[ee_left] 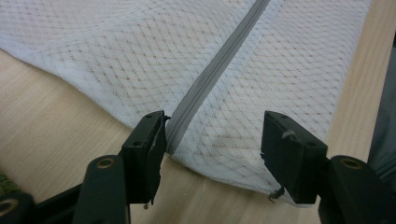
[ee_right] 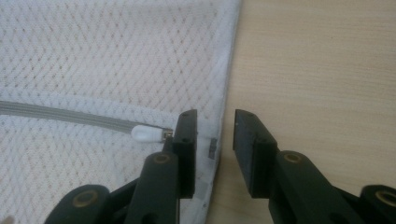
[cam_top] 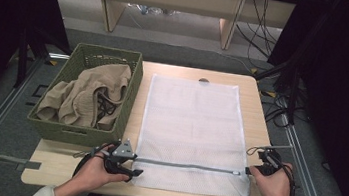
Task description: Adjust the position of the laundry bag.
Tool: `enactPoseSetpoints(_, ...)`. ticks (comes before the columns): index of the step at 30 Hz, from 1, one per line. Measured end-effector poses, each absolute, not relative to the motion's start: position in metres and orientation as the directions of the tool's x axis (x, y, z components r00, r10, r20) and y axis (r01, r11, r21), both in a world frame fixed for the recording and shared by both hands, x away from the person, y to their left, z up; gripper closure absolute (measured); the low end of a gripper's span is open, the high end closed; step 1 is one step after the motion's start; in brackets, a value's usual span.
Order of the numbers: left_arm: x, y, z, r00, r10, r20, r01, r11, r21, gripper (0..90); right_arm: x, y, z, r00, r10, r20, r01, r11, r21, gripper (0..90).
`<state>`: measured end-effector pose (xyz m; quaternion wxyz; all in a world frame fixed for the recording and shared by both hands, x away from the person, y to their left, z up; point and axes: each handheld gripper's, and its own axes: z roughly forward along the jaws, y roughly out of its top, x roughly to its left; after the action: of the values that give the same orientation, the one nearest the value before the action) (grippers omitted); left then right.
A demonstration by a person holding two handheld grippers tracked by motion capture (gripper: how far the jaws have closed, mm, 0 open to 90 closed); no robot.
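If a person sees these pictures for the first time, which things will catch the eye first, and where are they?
First, the white mesh laundry bag lying flat on the middle of the wooden table, its grey zipper closed along the near edge. The left gripper and right gripper, both open, sit at the two ends of that zipper. To the left, a green basket holds beige clothing.

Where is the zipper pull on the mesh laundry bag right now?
The zipper pull sits at the right end of the grey zipper, near the mesh bag's right edge, just left of the right gripper in its own view.
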<state>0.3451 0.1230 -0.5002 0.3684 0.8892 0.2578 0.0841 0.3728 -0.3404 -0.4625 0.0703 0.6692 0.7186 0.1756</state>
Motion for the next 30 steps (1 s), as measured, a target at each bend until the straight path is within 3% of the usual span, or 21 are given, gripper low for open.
enactPoseSetpoints(28,0.337,0.114,-0.501,0.884,0.467,-0.024,0.360,-0.647,0.672,38.3,0.374,-0.342,-0.467,-0.106,0.983,0.150,0.953,0.057,0.297,71.2)
enactPoseSetpoints(30,0.336,0.112,-0.502,0.887,0.461,-0.024,0.355,-0.650,0.672,37.8,0.374,-0.338,-0.469,-0.075,0.986,0.151,0.957,0.028,0.288,70.5)
